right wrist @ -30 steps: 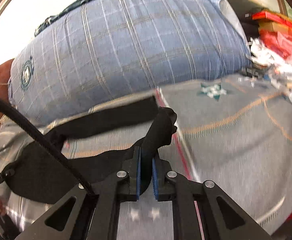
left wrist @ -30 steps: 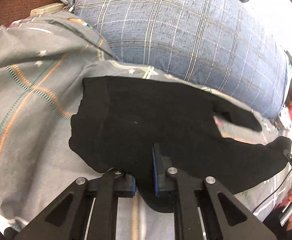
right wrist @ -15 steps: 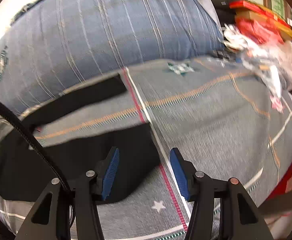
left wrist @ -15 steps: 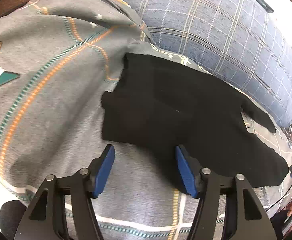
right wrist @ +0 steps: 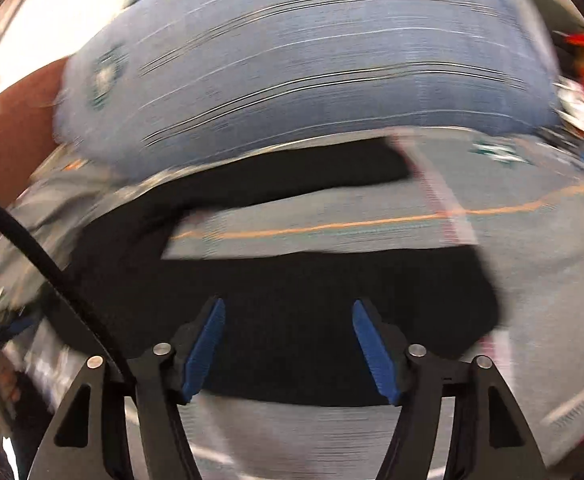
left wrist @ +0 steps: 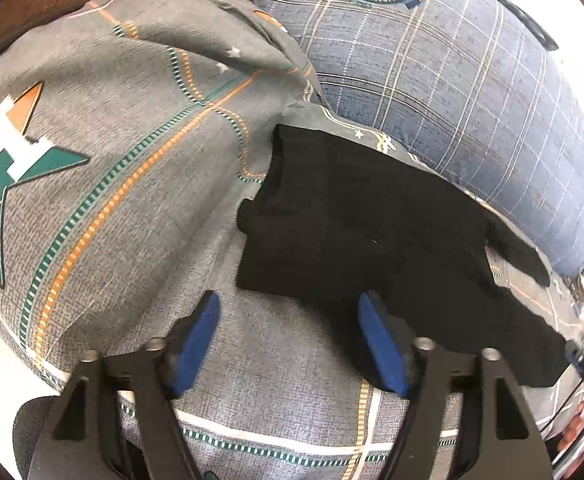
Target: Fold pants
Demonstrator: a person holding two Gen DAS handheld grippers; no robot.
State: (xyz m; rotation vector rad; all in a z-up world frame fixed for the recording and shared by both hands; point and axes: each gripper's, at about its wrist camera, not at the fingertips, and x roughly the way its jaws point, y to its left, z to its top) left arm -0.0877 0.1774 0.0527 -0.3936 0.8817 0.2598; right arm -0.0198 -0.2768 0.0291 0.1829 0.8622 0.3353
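Black knit pants (left wrist: 376, 236) lie flat on a grey woven bedsheet (left wrist: 132, 216) printed with dashed orange and teal lines and a star motif. One leg (right wrist: 292, 178) splays apart toward a blue plaid pillow (left wrist: 444, 80) with a round crest; sheet shows between the legs. Left gripper (left wrist: 290, 340): fingers spread wide, blue ribbed pads (left wrist: 196, 346) bare, holding nothing, its right pad at the fabric's near edge. Right gripper (right wrist: 288, 344): also spread and unloaded, poised over the near leg. Right view is heavily motion-blurred; fabric texture unreadable there.
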